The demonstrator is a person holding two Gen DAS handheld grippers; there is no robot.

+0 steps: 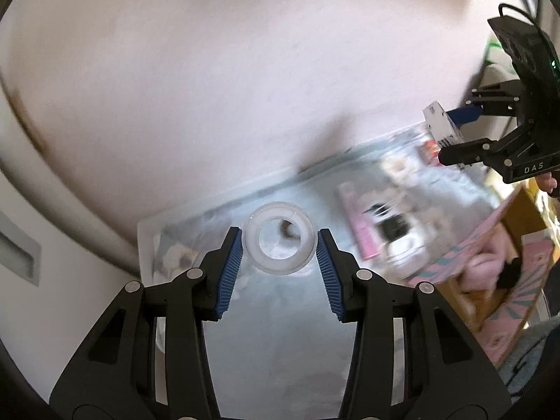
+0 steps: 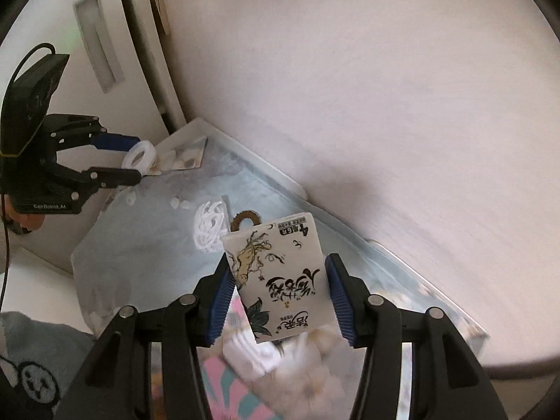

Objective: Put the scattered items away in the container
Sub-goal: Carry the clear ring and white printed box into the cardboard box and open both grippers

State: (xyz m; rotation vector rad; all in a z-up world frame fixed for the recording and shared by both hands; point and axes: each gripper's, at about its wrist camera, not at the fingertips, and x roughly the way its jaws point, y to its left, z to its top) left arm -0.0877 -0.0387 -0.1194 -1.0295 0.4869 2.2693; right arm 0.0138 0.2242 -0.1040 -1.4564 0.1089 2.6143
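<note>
Two items are in the air above the shallow pale-blue tray (image 2: 280, 182), which I take to be the container. The left gripper (image 1: 280, 245) pinches a clear tape roll (image 1: 279, 238) between its blue pads, over the tray's middle. The right gripper (image 2: 280, 280) is clamped on a small printed packet (image 2: 280, 276), white with black brush lettering and a drawn figure, held over the tray's near end.

Inside the tray, several things already lie: a white lattice ball (image 2: 209, 225) and a brown ring (image 2: 246, 218) near the middle, small white pieces beside them, a flat printed card (image 2: 182, 157) in the far corner, and pink packaging (image 1: 367, 224) toward the near end.

Judging by this, the tidying is well along, with these two items not yet set down. Whether anything is left scattered outside the tray cannot be told; both views are blurred and mostly filled by it.
</note>
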